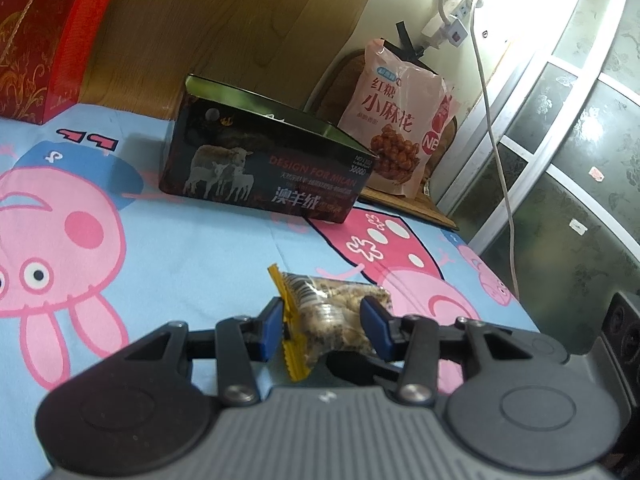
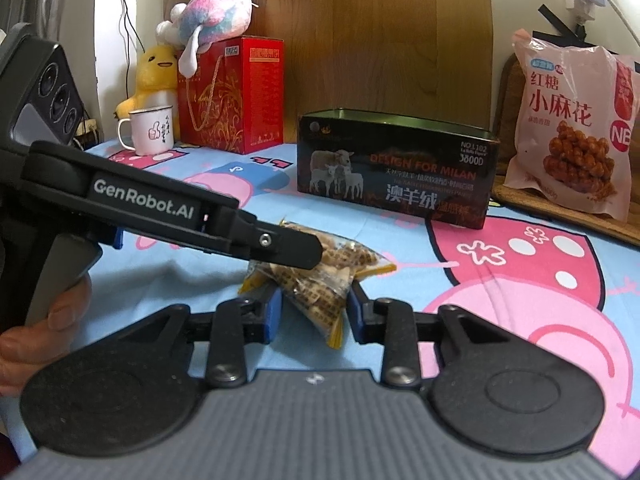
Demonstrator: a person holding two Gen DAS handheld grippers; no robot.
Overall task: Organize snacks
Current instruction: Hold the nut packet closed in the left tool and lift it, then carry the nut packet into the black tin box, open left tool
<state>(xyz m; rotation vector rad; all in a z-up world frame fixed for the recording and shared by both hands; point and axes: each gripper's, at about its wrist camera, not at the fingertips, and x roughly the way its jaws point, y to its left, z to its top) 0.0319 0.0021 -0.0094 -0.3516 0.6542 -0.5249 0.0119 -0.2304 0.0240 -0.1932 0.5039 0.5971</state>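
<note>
My left gripper (image 1: 326, 326) is shut on a small clear snack packet (image 1: 320, 314) with yellow crimped ends, just above the cartoon bedsheet. My right gripper (image 2: 314, 312) is shut on a second, similar snack packet (image 2: 320, 292). In the right wrist view the left gripper (image 2: 288, 250) reaches in from the left, with its own packet (image 2: 356, 258) right behind mine; the two packets lie close together. A dark open tin box (image 1: 264, 160) printed with sheep stands beyond; it also shows in the right wrist view (image 2: 396, 168). I cannot see inside it.
A pink bag of twisted dough snacks (image 2: 576, 128) leans on the wall at the right, also in the left wrist view (image 1: 404, 124). A red gift box (image 2: 232, 96), plush toys (image 2: 216, 12) and a white enamel mug (image 2: 150, 128) stand at the back left. A white cable (image 1: 496, 140) hangs at the right.
</note>
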